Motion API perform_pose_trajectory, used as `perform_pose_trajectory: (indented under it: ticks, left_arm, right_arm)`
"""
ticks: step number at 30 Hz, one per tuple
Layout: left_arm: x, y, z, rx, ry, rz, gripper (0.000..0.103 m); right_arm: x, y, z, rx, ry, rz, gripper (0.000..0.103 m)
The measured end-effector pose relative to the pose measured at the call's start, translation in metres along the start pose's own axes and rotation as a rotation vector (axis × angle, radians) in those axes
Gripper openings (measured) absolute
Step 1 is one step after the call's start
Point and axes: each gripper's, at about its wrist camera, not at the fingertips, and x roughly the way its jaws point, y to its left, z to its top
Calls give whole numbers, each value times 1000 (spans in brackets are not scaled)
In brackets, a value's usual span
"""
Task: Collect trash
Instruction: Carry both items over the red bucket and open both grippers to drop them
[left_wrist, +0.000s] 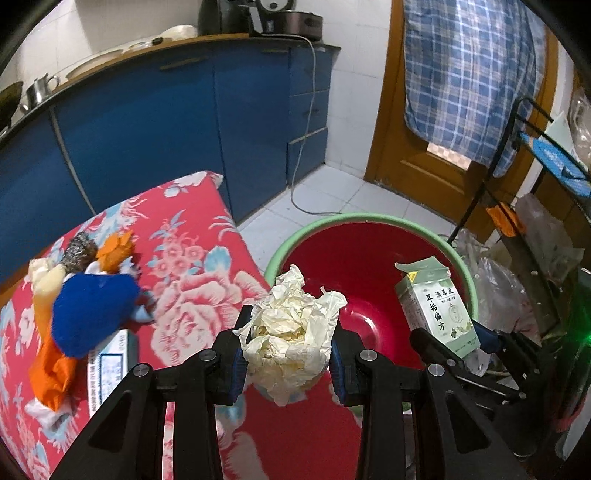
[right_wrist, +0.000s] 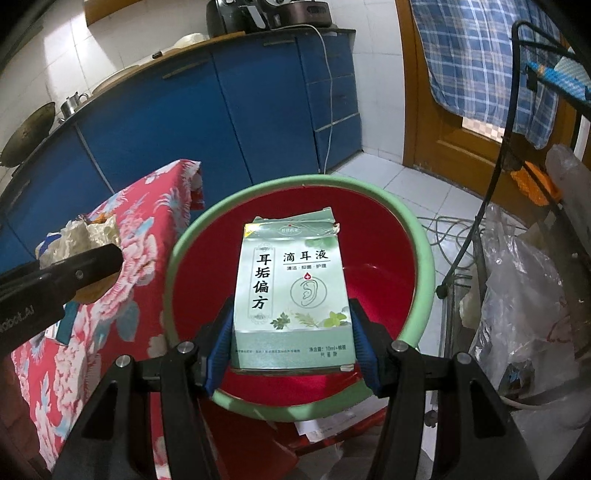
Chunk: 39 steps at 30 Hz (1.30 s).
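Over red basin (right_wrist: 421, 236) beside flowered table (left_wrist: 192, 258): right gripper (right_wrist: 291, 354) clamping upright box (right_wrist: 293, 295) above bowl's middle, left gripper (left_wrist: 286, 354) pinching crumpled paper (left_wrist: 291, 332) at tableside rim.

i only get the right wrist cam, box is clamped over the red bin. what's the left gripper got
Observer: The left gripper is shut on a crumpled paper wad.
Operator: is it over the bin yet
Observer: Only near it: the wad sits at the green rim of the red bin, at the edge of the floral-covered table.
Operator: more trash left on the table?
Observer: Yes, a pile with a blue cloth and an orange wrapper.
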Motion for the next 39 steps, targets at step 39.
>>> perform_pose_trajectory:
  ticks: [39]
  left_arm:
    - [3,1,11,-19,-29,17,61]
  right_arm:
    - [-5,-10,-1,26,-2,32,78]
